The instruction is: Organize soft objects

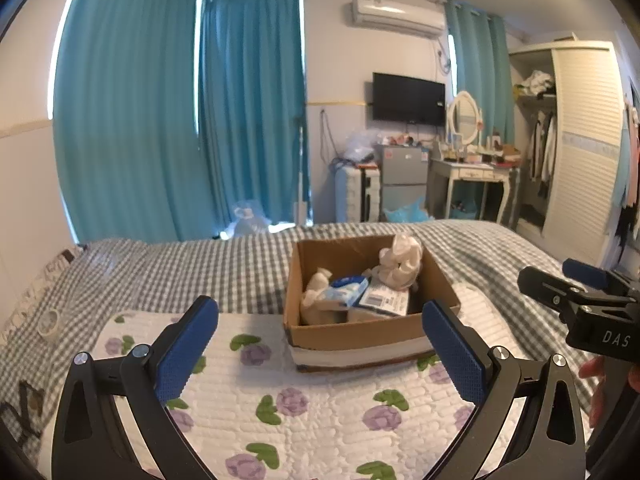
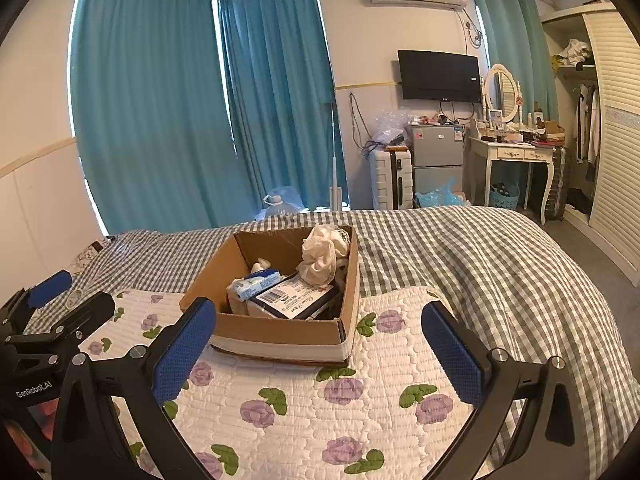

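A cardboard box (image 1: 352,334) (image 2: 280,334) stands on a white quilted mat with purple flowers (image 1: 304,408) (image 2: 320,400) on the bed. Inside it lie a cream fabric bundle (image 1: 400,262) (image 2: 320,256), a blue and white tissue pack (image 1: 346,290) (image 2: 260,282), a flat labelled packet (image 1: 386,300) (image 2: 296,296) and a cream cloth (image 1: 314,294). My left gripper (image 1: 320,344) is open and empty, just in front of the box. My right gripper (image 2: 320,344) is open and empty, also in front of the box; it shows at the right edge of the left wrist view (image 1: 560,280).
The bed has a grey checked cover (image 1: 200,272) (image 2: 460,256). A roll of tape (image 1: 50,322) lies on it at the left. Beyond the bed are teal curtains (image 1: 140,120), a suitcase (image 2: 392,178), a small fridge (image 2: 436,160), a dressing table (image 2: 512,156) and a wardrobe (image 1: 580,152).
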`<state>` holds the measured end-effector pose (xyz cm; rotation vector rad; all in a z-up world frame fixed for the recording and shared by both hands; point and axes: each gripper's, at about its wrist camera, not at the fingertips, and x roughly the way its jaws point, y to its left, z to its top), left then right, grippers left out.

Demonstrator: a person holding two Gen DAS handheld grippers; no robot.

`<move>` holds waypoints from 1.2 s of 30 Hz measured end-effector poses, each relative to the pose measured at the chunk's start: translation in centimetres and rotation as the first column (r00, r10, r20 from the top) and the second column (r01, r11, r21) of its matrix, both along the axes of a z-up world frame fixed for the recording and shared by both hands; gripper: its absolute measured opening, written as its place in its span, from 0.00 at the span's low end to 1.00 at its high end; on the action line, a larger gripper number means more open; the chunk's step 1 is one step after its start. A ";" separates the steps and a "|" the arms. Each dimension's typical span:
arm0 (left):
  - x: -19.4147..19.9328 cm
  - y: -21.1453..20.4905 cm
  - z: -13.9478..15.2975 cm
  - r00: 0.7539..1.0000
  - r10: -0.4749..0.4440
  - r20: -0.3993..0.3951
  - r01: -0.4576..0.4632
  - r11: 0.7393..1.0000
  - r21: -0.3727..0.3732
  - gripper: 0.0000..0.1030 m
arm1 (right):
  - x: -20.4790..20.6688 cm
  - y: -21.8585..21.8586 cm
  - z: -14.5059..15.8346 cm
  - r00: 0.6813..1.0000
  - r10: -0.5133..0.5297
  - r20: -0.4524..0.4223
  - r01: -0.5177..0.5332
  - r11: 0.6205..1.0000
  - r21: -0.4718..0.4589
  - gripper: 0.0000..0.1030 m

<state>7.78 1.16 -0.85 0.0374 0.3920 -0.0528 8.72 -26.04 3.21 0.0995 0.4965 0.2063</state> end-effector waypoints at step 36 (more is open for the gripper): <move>0.2 0.2 -0.3 1.000 0.008 -0.015 -0.008 1.000 0.006 1.00 | 0.1 -0.1 -0.2 1.000 0.018 -0.013 -0.018 1.000 0.021 1.00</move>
